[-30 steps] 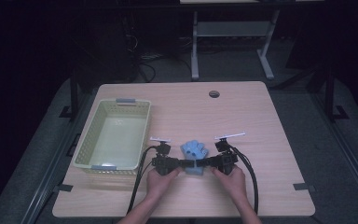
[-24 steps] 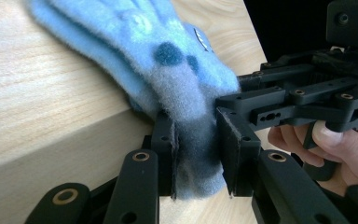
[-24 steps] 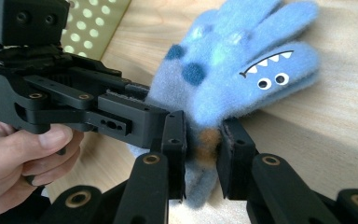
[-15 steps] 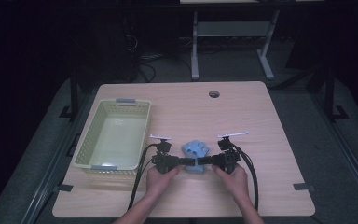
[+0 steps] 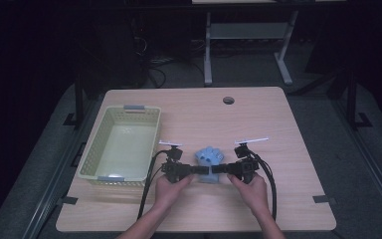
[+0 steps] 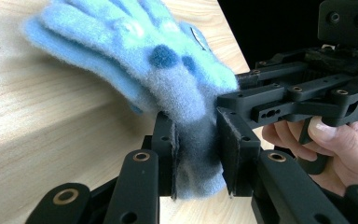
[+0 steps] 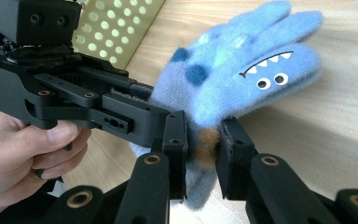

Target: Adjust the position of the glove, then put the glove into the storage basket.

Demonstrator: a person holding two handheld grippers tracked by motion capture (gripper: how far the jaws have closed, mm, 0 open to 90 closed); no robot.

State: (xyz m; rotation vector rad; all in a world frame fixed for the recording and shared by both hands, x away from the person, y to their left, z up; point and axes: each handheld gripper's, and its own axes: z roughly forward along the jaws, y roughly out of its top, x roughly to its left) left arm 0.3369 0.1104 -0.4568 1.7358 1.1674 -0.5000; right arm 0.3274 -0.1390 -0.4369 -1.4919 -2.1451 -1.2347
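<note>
1. Near the front edge of the pale wooden table, between the person's two hands, lies a fuzzy light-blue knitted glove with darker blue spots, its fingers pointing away from the person.
2. The left gripper comes in from the left side; in the left gripper view its two black jaws are clamped on the glove's cuff, the fabric squeezed between the pads.
3. The right gripper comes in from the opposite side; in the right gripper view its jaws pinch the same cuff end of the glove, where an orange-brown patch shows between them.
4. The two grippers meet nearly tip to tip at the cuff, each held by one hand: the left hand and the right hand.
5. In the right gripper view the glove bears a stitched face, with two small round eyes and a jagged white mouth, on one finger.
6. A pale green perforated plastic basket stands on the table's left part, just beside the left gripper.
7. A small round hole sits in the tabletop near its far edge.
</note>
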